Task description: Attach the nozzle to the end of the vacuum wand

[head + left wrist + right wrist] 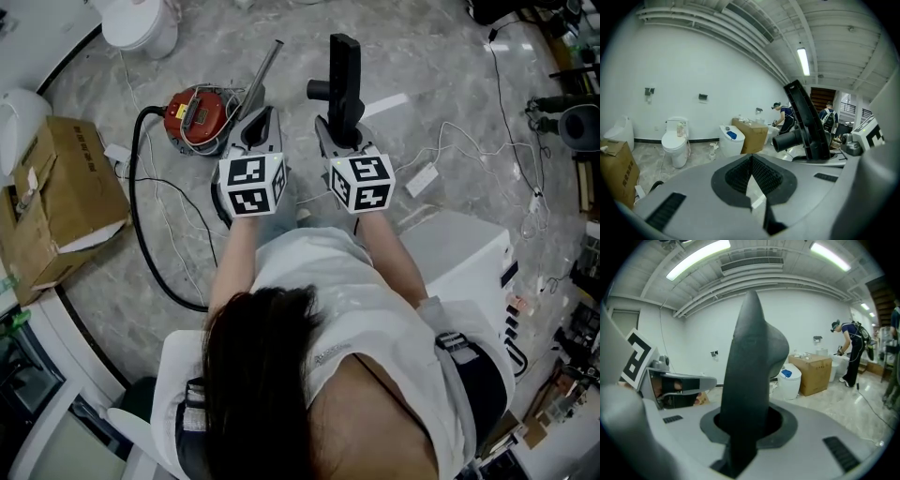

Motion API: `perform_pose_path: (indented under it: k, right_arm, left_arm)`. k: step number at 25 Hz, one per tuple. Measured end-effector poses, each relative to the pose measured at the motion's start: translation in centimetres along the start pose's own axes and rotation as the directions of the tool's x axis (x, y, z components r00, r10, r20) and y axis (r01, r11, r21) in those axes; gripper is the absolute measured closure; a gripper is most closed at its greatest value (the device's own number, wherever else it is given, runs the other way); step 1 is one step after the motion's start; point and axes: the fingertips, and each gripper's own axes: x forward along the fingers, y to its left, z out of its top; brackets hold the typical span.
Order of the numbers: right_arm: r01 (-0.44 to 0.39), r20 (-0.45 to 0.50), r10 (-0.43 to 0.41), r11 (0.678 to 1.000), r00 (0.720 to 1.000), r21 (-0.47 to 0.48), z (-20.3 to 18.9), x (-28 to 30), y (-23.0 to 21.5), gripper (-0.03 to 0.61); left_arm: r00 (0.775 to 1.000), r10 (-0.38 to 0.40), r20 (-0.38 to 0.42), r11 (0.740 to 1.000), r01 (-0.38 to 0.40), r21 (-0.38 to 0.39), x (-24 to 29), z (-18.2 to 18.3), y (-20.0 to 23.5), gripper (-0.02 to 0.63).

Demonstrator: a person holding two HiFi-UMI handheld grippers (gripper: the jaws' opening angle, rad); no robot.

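Nozzle – a black one with a short round side tube – stands upright in the right gripper, pointing to 12 o'clock in the head view. In the right gripper view the jaws are clamped on its lower part, and the nozzle fills the middle of the picture.

The left gripper is empty; in its own view the ribbed pads meet with nothing between them, and the nozzle shows at 2 o'clock.

The wand, a metal tube, lies on the marble floor at 12 o'clock from the left gripper, slanting toward 1 o'clock, apart from the nozzle. A red vacuum sits at 10 o'clock from that gripper, its black hose looping toward 7 o'clock.

Each gripper's cube carries black-and-white square markers – no letters. The plate on the vacuum's top and the print on the box at 9 o'clock are too small to read.
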Motion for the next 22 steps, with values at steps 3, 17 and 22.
perform_pose_path:
  k: [3, 17, 22]
  right_arm:
    - [0.008, -0.018, -0.008, 1.000, 1.000, 0.003, 0.7, 2.1, -0.7, 0.486]
    - [0.085, -0.087, -0.082, 0.996, 0.993, 0.028, 3.6, 12.4, -3.2, 0.486]
    - [0.121, -0.107, -0.116, 0.992, 0.987, 0.037, 4.4, 15.1, -3.6, 0.486]
  left_arm:
    - [1.000, -0.014, 0.011, 1.000, 0.014, -0.001, 2.0, 1.0, 1.3, 0.614]
    - [0.983, -0.078, -0.164, 0.986, 0.100, 0.130, 11.4, 1.4, 8.0, 0.614]
    - [0.972, -0.104, -0.211, 0.971, 0.145, 0.189, 13.9, 1.9, 9.9, 0.614]
